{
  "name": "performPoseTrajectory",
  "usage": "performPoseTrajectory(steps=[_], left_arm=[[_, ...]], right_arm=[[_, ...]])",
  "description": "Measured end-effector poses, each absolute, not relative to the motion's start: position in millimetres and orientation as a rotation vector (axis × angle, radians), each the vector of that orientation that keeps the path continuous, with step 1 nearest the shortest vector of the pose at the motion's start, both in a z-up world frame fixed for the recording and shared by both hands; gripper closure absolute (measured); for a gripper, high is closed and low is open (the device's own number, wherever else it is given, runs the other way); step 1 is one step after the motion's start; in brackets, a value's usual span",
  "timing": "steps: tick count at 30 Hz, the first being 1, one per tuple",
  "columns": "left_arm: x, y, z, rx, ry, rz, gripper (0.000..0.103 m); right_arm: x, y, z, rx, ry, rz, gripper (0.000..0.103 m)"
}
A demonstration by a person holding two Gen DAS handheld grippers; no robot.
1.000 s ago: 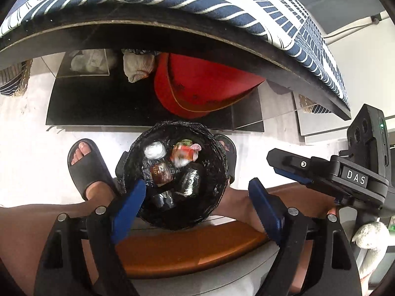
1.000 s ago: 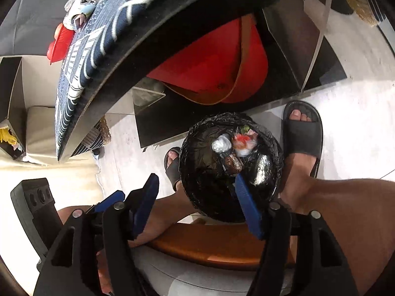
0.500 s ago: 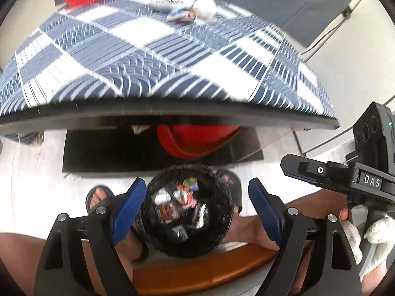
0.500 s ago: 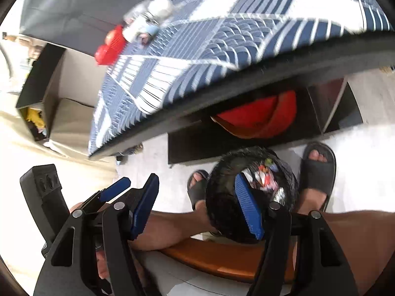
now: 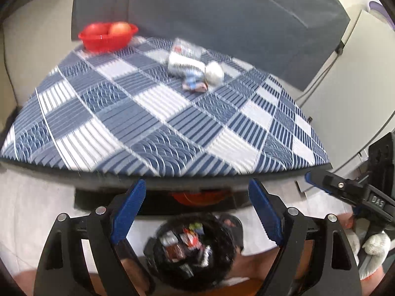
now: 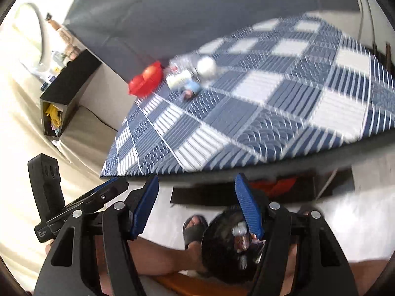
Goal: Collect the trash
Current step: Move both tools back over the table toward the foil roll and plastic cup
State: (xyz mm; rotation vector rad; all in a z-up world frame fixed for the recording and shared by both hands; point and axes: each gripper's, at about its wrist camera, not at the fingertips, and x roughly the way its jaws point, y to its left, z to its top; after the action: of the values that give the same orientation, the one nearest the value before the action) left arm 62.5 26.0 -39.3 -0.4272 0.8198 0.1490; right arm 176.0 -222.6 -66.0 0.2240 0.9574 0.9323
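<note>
A pile of trash lies at the far side of the blue-and-white checked table: a crushed plastic bottle [image 5: 184,61], a crumpled white ball [image 5: 214,73] and a small wrapper [image 5: 195,85]. The pile also shows in the right wrist view [image 6: 190,76]. A black-lined bin [image 5: 195,249] holding several wrappers stands on the floor between the person's feet, also in the right wrist view [image 6: 229,244]. My left gripper [image 5: 197,212] is open and empty above the bin. My right gripper [image 6: 197,207] is open and empty, and it shows at the right of the left wrist view [image 5: 345,192].
A red basket with fruit [image 5: 108,35] stands at the table's far left corner. A grey sofa back [image 5: 209,7] rises behind the table. A black box [image 6: 66,93] sits on a cushion at left. A red object [image 5: 197,197] lies under the table.
Both grippers have risen and tilted up from looking down into the bin to facing the tabletop. The trash pile and red basket have come into view. Both stay open.
</note>
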Motion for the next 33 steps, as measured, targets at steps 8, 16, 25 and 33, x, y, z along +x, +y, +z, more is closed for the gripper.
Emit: performPoseTrajectory(steps=[8,16,25,33], left_arm=[[86,51,-22,-0.389,0.774,0.172,0.02],[114,78,-13,-0.333,0.751,0.203,0.014],[141,108,-11,-0.335,0.73,0.281,0.007],[154,135,-6,-0.324,0.686,0.342,0.007]], right_arm=[[201,-203,-50,0.187,0.901,0.931,0.033],[229,-186,-37,0.136,0.812,0.909,0.016],[264,-154,-32,0.132,0.796,0.895,0.005],[294,-109,-24,0.1,0.765,0.892,0.005]])
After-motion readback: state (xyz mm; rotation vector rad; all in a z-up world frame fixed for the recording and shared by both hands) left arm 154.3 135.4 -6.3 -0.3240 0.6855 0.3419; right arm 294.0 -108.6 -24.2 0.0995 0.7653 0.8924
